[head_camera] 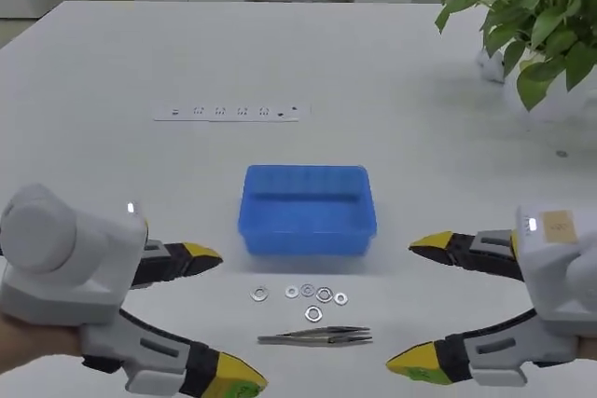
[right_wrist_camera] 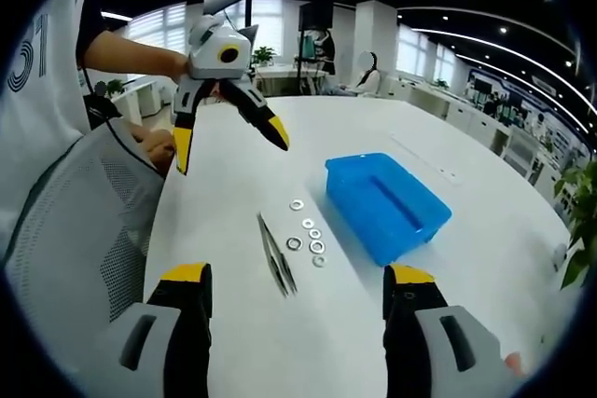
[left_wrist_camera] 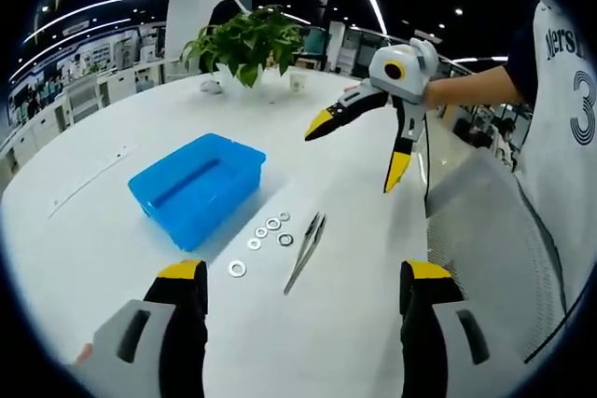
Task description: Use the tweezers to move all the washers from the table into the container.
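Observation:
Several small metal washers (head_camera: 308, 295) (left_wrist_camera: 266, 235) (right_wrist_camera: 308, 230) lie in a loose row on the white table (head_camera: 420, 118), just in front of the blue container (head_camera: 307, 209) (left_wrist_camera: 196, 184) (right_wrist_camera: 385, 201), which looks empty. Metal tweezers (head_camera: 315, 335) (left_wrist_camera: 305, 251) (right_wrist_camera: 276, 255) lie flat right in front of the washers. My left gripper (head_camera: 229, 319) (left_wrist_camera: 303, 281) hovers open to the left of them, my right gripper (head_camera: 410, 303) (right_wrist_camera: 294, 286) open to the right. Neither touches anything.
A white power strip (head_camera: 229, 112) lies beyond the container. A potted plant (head_camera: 532, 16) (left_wrist_camera: 244, 42) stands at the far right corner. A mesh chair (right_wrist_camera: 84, 221) (left_wrist_camera: 494, 249) sits behind the near table edge.

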Available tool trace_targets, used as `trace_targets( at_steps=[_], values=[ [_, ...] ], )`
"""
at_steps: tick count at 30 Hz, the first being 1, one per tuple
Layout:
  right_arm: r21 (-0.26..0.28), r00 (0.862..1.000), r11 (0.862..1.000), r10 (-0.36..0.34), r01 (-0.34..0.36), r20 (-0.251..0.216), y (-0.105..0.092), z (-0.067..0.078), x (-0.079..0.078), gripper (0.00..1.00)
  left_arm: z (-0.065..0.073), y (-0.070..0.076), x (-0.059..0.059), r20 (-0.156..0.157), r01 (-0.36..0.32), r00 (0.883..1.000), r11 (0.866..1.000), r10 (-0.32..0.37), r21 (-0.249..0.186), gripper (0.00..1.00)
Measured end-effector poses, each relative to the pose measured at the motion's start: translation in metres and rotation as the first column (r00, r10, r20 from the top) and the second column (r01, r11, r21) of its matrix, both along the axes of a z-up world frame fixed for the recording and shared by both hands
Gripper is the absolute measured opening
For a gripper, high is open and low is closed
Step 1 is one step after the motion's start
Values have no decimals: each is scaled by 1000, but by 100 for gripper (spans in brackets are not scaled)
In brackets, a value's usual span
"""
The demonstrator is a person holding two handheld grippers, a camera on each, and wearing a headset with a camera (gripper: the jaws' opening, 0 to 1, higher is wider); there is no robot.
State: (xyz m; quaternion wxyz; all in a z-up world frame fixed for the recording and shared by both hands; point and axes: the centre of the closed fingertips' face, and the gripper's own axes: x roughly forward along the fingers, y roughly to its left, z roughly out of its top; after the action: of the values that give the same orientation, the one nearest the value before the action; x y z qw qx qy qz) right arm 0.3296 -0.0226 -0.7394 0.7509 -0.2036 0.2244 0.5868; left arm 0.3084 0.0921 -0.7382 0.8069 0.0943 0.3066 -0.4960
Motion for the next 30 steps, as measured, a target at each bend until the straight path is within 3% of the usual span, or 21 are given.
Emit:
trace_targets(
  at_steps=[2,7,11,14,21,24,26,30],
  values=[
    [-5,1000,1000,9,-9,-2,6,-3,1,75,-6,1,3,6,-10,1000,1000,10,26,86],
    [-22,999,999,31,-31,-14,18,-11,2,69,-13,-1,4,3,-9,1000,1000,9,22,80],
    [-22,998,999,35,-37,-57,24,-19,0,66,-27,-4,0,-34,25,999,1000,-25,15,78],
    [-35,996,998,55,-58,-63,28,-26,-2,62,-36,-3,3,-39,31,999,999,-31,20,74],
    [-72,989,992,95,-103,-111,35,-46,-10,50,-42,-13,1,-27,88,996,996,-87,22,65],
    [-73,989,990,113,-120,-97,41,-49,-11,46,-46,-17,1,-38,99,994,995,-98,20,64],
    [-80,987,989,116,-125,-107,44,-51,-10,44,-47,-18,2,-24,109,994,994,-108,31,63],
    [-100,985,984,137,-148,-109,47,-57,-8,42,-51,-22,4,-29,124,992,992,-123,25,60]
  ],
)
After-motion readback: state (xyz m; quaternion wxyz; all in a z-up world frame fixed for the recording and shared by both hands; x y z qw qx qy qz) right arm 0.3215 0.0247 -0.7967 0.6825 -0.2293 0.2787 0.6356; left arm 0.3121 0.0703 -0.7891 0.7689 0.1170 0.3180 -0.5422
